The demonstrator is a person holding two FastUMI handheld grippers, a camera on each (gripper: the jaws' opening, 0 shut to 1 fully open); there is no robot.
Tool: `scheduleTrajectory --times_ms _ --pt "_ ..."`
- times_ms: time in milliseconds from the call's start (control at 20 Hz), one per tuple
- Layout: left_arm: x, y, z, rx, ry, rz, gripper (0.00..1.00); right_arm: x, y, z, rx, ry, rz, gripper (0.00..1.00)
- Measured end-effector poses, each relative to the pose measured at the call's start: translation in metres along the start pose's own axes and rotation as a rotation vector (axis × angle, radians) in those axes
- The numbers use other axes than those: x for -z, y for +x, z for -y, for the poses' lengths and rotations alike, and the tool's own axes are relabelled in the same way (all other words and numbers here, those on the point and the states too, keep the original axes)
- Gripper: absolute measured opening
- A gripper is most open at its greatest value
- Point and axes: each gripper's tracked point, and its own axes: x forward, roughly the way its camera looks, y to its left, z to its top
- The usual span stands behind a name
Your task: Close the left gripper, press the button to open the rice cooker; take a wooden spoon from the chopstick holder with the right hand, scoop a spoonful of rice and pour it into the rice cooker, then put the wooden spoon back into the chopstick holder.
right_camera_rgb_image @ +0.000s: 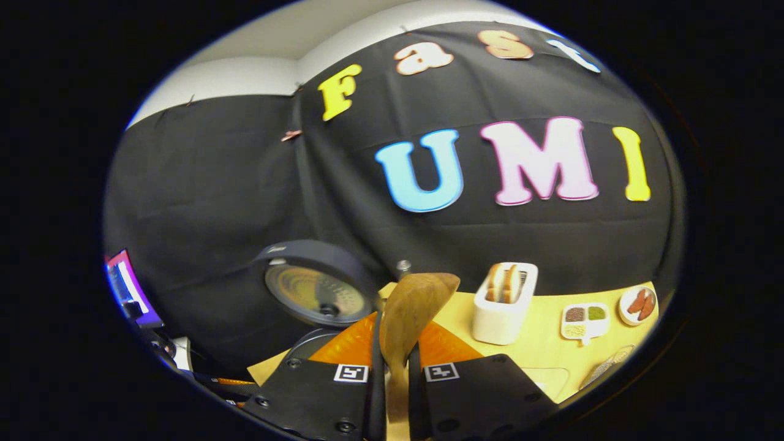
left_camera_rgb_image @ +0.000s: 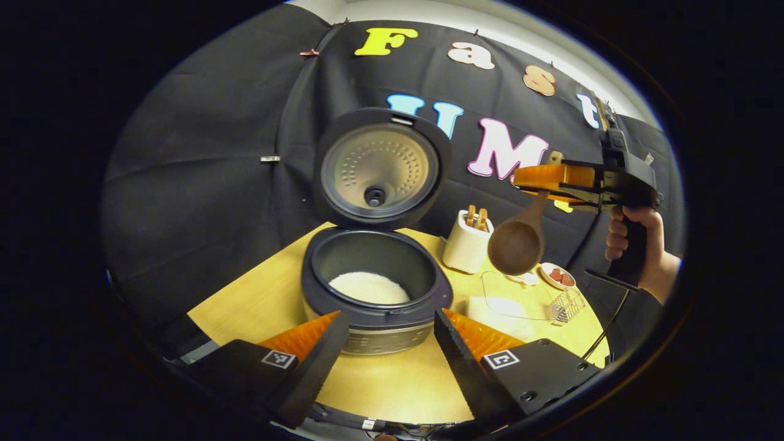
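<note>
- The round dark rice cooker [left_camera_rgb_image: 375, 288] stands open on the light wooden table [left_camera_rgb_image: 404, 380], white rice inside; the left tongs [left_camera_rgb_image: 386, 343] hang spread wide and empty before it.
- The white ceramic chopstick holder [left_camera_rgb_image: 467, 245] stands just right of the cooker, crowded with utensils; a misaimed return could tip it.
- The brown wooden spoon [left_camera_rgb_image: 517, 245], clamped by its handle in the right tongs [right_camera_rgb_image: 392, 361], hangs bowl-down above and right of the cooker; a loose grip could let it swivel or drop.

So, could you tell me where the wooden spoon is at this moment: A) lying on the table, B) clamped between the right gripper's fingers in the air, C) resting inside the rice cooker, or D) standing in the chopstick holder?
B: the right gripper is shut on the handle of the wooden spoon, which hangs bowl-down above the table, to the right of the chopstick holder.
</note>
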Motion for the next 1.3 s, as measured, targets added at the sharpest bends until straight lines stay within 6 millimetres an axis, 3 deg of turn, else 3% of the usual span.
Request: scheduleTrajectory --times_ms 100,150,250,600,750,800,850,950,1100,1300 --pt "0.000 0.011 0.017 0.028 0.012 -0.006 0.96 -0.010 -0.021 0.052 0.099 0.021 0.019 0.18" --pt "0.000 0.015 0.026 0.042 0.018 -0.010 0.96 -0.005 -0.038 0.085 0.146 0.037 0.027 0.18" --pt "-0.001 0.025 0.042 0.062 0.029 -0.015 0.95 -0.007 -0.060 0.134 0.243 0.092 0.036 0.18" --pt "-0.009 0.048 0.077 0.057 0.016 -0.042 0.96 -0.006 -0.126 0.280 0.532 0.308 0.090 0.18" --pt "-0.021 0.045 0.078 0.005 -0.009 -0.028 0.95 0.002 -0.141 0.327 0.616 0.388 0.119 0.18" --pt "-0.022 0.044 0.078 -0.013 -0.021 -0.024 0.95 0.006 -0.143 0.340 0.636 0.419 0.123 0.14" --pt "-0.023 0.042 0.077 -0.032 -0.035 -0.024 0.95 0.012 -0.144 0.353 0.654 0.449 0.125 0.18" --pt "-0.023 0.039 0.074 -0.065 -0.063 -0.036 0.95 0.020 -0.146 0.378 0.687 0.491 0.129 0.18" --pt "-0.020 0.033 0.073 -0.122 -0.083 -0.051 0.96 0.039 -0.145 0.407 0.719 0.527 0.113 0.19" --pt "-0.021 0.027 0.074 -0.182 -0.079 -0.066 0.95 0.078 -0.134 0.436 0.748 0.549 0.040 0.19"
